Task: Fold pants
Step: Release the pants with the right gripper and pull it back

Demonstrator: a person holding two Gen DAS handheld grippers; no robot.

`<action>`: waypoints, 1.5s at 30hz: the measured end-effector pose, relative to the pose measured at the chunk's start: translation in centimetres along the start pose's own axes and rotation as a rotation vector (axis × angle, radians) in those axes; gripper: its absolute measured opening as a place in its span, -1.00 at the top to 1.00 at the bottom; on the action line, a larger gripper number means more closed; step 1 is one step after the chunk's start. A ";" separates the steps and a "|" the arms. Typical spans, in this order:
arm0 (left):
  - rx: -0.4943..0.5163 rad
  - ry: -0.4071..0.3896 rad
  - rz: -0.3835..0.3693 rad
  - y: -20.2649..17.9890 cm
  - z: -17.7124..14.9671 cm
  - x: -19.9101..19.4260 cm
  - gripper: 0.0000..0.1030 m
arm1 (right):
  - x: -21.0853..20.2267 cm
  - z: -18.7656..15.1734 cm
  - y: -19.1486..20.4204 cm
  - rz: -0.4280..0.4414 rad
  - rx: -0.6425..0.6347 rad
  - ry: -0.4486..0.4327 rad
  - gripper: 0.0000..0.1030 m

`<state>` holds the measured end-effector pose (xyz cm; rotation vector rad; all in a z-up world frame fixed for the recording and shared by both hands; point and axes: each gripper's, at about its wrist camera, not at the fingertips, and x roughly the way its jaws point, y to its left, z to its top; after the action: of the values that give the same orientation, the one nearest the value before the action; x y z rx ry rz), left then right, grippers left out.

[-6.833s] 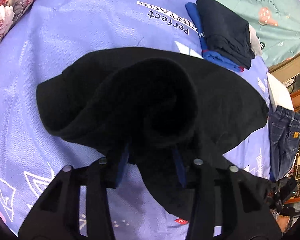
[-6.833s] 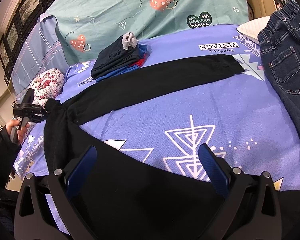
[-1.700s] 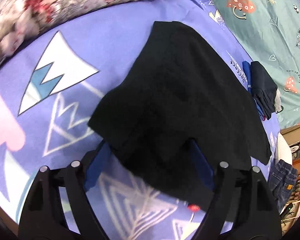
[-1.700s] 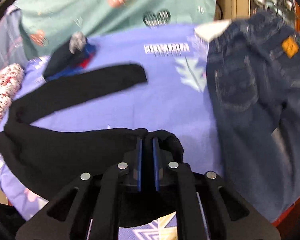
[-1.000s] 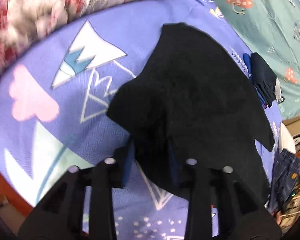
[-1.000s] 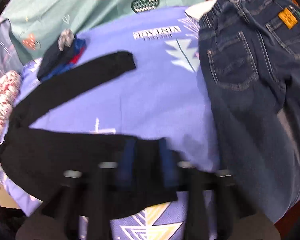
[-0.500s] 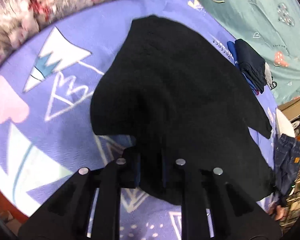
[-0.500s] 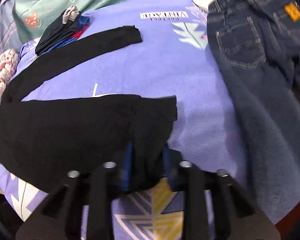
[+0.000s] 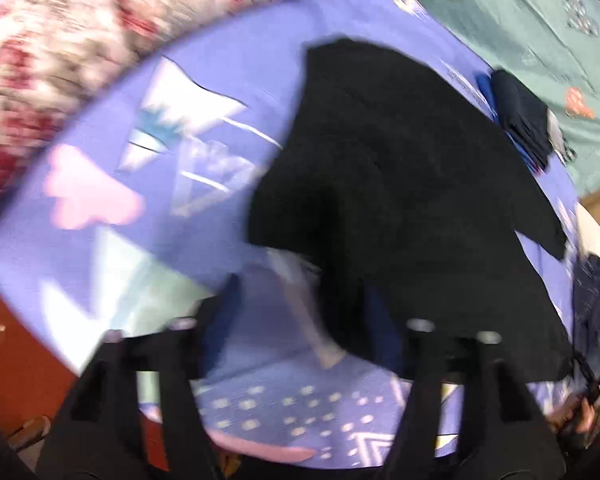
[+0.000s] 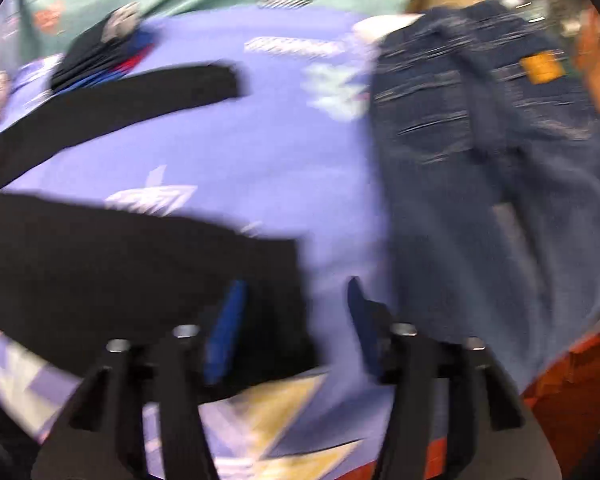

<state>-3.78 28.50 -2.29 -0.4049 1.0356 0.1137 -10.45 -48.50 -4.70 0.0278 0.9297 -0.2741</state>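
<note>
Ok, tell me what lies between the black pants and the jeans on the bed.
Only bare purple bedsheet: the right wrist view shows an open strip between the black pants and the jeans.

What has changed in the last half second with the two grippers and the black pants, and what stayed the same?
Both grippers let go. The left gripper and the right gripper were each clamped on the soft black pants; now the jaws of both stand open and the fabric lies released on the purple patterned bedsheet. The dark blue denim jeans and the folded stack of dark clothes stayed in place.
</note>
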 end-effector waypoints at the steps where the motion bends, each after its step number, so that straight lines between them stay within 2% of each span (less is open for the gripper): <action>1: 0.001 -0.024 0.016 0.1 0.1 -0.9 -0.36 | -0.5 0.2 -0.7 -0.022 0.040 -0.026 -0.10; 3: 0.032 -0.086 -0.006 -0.8 0.4 -3.1 -0.35 | -1.6 0.8 -1.2 0.084 0.104 -0.061 -0.10; 5: 0.114 -0.139 -0.061 -3.6 0.3 -4.5 -0.40 | -2.8 1.6 0.9 0.331 0.084 -0.066 -0.12; 7: 0.203 -0.138 -0.104 -6.8 -0.2 -4.1 -0.71 | -3.0 2.2 3.9 0.444 0.016 -0.037 -0.15; 9: 0.277 -0.088 -0.110 -9.3 -0.8 -1.9 -0.71 | -2.6 2.3 7.2 0.533 -0.059 0.000 -0.15; 10: 0.297 -0.045 -0.096 -9.9 -1.0 0.1 -0.71 | -1.7 2.1 8.9 0.545 -0.091 0.027 -0.16; 13: 0.252 0.060 -0.074 -8.5 -1.3 4.6 -0.71 | 1.3 1.1 10.4 0.516 -0.105 0.118 -0.16; 14: 0.269 0.019 -0.089 -8.4 -1.7 4.3 -0.71 | 2.7 0.4 10.4 0.502 -0.100 0.148 -0.17; 16: 0.299 0.014 -0.075 -8.7 -2.0 3.4 -0.71 | 2.4 -0.1 10.1 0.517 -0.107 0.115 -0.19; 19: 0.228 -0.001 -0.159 -6.9 -1.7 0.9 -0.71 | 2.0 0.2 9.6 0.530 -0.088 0.119 -0.24; 22: 0.116 -0.085 -0.138 -3.4 -0.7 -2.3 -0.72 | 1.9 0.5 9.9 0.517 -0.077 0.104 -0.24; 24: 0.060 -0.089 -0.178 -2.2 0.1 -3.3 -0.72 | 1.3 1.4 10.4 0.530 -0.083 0.079 -0.24; 27: 0.123 -0.078 -0.255 -4.7 0.5 -3.5 -0.80 | 0.6 3.7 12.1 0.559 -0.110 0.045 -0.31; 29: 0.194 -0.062 -0.282 -7.2 1.0 -2.5 -0.89 | 0.0 5.3 13.9 0.581 -0.145 0.016 -0.53; 31: 0.215 -0.024 -0.230 -8.6 1.5 -0.2 -0.91 | 0.0 6.3 15.7 0.618 -0.161 0.014 -0.62; 33: 0.156 0.089 -0.152 -8.1 1.8 3.9 -0.91 | 0.3 6.9 17.6 0.654 -0.183 0.040 -0.62; 34: 0.125 0.132 -0.152 -7.2 2.0 5.2 -0.91 | 0.6 7.0 18.6 0.665 -0.199 0.056 -0.62; 37: 0.163 0.156 -0.172 -7.8 2.9 4.3 -0.91 | 0.8 8.0 21.6 0.675 -0.277 0.076 -0.62; 39: 0.177 0.113 -0.223 -7.8 4.7 2.6 -0.91 | 0.5 9.4 23.0 0.659 -0.332 0.061 -0.62; 42: 0.194 0.032 -0.145 -7.2 9.0 1.0 -0.91 | 0.2 12.4 25.3 0.637 -0.406 0.025 -0.62; 45: 0.167 0.004 -0.085 -5.9 13.9 2.6 -0.91 | 0.5 15.6 28.1 0.607 -0.491 -0.013 -0.62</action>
<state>10.51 28.13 3.30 -0.2970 1.0222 -0.0496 9.01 -23.67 1.63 -0.1426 0.9125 0.5174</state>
